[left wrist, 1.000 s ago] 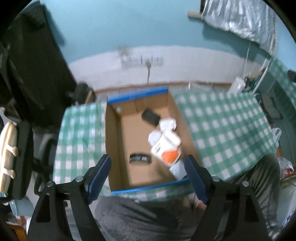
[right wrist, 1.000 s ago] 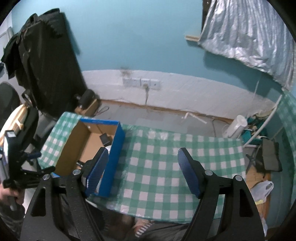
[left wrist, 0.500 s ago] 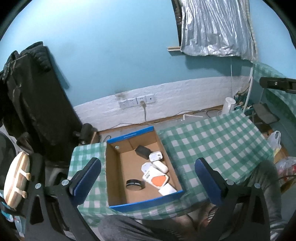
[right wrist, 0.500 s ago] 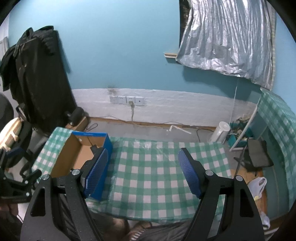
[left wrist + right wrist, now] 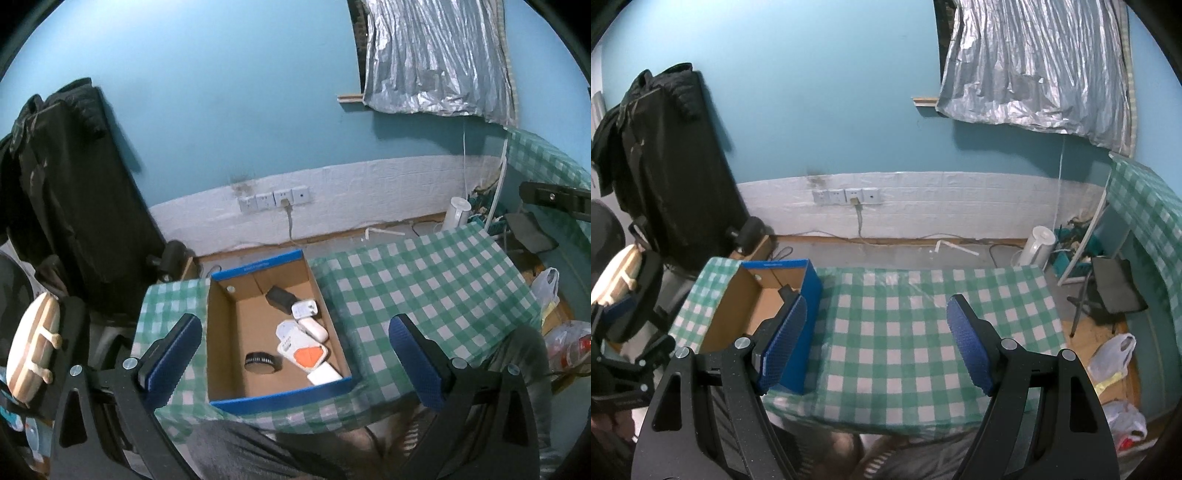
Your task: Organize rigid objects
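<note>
A blue-sided cardboard box sits at the left end of a green checked table. Inside lie a black adapter, white chargers, a white and orange device and a black round tin. My left gripper is open and empty, held high above the box's near end. My right gripper is open and empty, high above the table beside the box. The box contents are hidden in the right wrist view.
A black jacket hangs at the left wall. A wooden round stool stands at the left. A white jug, a black folding stool and plastic bags lie on the floor at the right. The person's lap is below the table edge.
Both grippers have risen and pulled back from the table, so the box and table look smaller. Both stay open and empty. The objects in the box have not moved.
</note>
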`<state>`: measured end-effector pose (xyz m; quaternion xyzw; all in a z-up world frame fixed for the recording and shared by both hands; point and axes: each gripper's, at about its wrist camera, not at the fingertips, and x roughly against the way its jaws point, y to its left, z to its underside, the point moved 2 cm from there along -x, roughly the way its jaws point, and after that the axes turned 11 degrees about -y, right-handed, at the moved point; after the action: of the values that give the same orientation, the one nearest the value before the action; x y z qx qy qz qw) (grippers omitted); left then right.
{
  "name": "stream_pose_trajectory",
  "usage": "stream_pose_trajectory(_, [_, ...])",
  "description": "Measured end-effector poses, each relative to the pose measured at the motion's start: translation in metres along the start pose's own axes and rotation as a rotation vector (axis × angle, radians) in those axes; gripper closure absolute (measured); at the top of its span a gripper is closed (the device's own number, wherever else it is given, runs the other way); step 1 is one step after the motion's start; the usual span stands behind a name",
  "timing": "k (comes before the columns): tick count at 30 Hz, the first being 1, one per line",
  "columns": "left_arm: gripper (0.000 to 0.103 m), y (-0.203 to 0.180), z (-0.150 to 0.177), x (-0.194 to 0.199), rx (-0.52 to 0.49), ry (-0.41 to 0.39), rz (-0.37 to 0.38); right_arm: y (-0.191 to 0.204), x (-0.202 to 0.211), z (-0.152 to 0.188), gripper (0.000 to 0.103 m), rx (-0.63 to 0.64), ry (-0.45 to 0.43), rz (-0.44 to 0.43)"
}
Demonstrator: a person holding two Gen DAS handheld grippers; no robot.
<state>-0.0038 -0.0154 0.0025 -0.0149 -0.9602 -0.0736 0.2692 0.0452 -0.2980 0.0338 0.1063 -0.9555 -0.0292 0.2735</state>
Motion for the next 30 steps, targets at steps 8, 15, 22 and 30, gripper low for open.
stream_pose_trajectory(8, [0.001,0.003,0.006,-0.001,0.015,0.024,-0.026,0.001,0.0,0.003,0.025,0.004,0.015,-0.004])
stream_pose_trajectory(15, [0.001,0.005,0.011,-0.001,0.002,0.03,-0.032,0.002,0.002,0.004,0.025,0.004,0.02,-0.005])
stream_pose_trajectory(22, [0.001,0.008,0.016,-0.003,0.0,0.047,-0.032,0.004,0.0,0.007,0.025,0.006,0.026,-0.009])
stream_pose_trajectory(30, [0.001,0.009,0.015,-0.002,-0.006,0.046,-0.032,0.005,-0.002,0.007,0.025,0.009,0.03,-0.006])
